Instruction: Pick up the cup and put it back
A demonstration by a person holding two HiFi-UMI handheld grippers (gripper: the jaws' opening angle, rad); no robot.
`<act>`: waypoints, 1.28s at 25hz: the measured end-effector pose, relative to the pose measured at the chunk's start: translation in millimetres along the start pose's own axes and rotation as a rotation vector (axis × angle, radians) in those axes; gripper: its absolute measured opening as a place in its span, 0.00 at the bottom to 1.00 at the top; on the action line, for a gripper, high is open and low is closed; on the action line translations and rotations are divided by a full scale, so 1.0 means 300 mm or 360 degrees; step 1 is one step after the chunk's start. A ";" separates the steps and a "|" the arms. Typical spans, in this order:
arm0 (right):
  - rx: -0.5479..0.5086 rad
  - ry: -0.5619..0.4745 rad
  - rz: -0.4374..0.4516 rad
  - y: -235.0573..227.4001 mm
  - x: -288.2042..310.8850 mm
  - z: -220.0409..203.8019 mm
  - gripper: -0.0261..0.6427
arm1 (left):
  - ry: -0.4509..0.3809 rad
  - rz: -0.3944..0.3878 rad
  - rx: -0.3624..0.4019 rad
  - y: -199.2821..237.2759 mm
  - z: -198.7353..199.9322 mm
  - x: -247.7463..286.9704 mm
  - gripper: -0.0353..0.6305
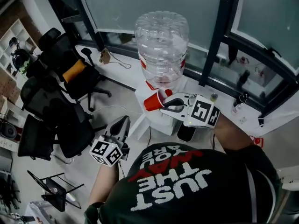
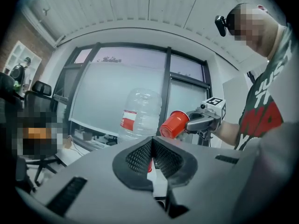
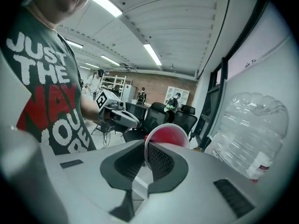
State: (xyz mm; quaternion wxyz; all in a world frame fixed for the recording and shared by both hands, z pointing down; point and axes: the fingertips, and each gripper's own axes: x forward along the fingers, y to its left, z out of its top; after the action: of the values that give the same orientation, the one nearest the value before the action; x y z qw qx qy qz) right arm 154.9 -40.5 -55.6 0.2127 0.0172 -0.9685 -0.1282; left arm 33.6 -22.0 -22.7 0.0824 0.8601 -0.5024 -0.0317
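Observation:
A red plastic cup (image 1: 153, 101) hangs in the air in front of the water dispenser, lying on its side. My right gripper (image 1: 164, 104) is shut on its rim, one pad inside the cup and one outside. In the right gripper view the cup (image 3: 169, 135) shows its white rim and red inside just beyond the right gripper (image 3: 145, 146). The left gripper view shows the cup (image 2: 174, 124) held out ahead by the right gripper (image 2: 194, 122). My left gripper (image 1: 122, 123) is lower and to the left, well apart from the cup; in its own view the left gripper (image 2: 152, 146) is shut on nothing.
A large clear water bottle (image 1: 161, 45) stands on a white dispenser right behind the cup. Black office chairs (image 1: 70, 73) crowd the left. A white window ledge (image 1: 224, 99) with small items runs along the back. A folded black stand (image 1: 53, 188) lies on the floor.

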 end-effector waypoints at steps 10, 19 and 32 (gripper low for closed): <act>-0.0043 -0.0006 -0.0038 0.010 -0.034 0.009 0.11 | -0.0061 -0.0002 -0.0009 0.012 0.048 0.013 0.06; -0.0039 0.0026 -0.0018 0.018 -0.029 -0.008 0.11 | -0.0057 0.0002 -0.0052 0.002 0.004 0.024 0.06; 0.0008 0.0155 0.0176 0.102 0.183 -0.095 0.11 | 0.0018 0.0198 -0.0204 0.124 -0.215 -0.094 0.06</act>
State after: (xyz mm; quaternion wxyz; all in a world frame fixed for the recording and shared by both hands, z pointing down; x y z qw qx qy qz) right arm 117.5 -22.7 -0.3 0.2662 -0.0295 -0.9568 -0.1128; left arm -3.5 -8.3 46.5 0.1418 0.8204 -0.5514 -0.0536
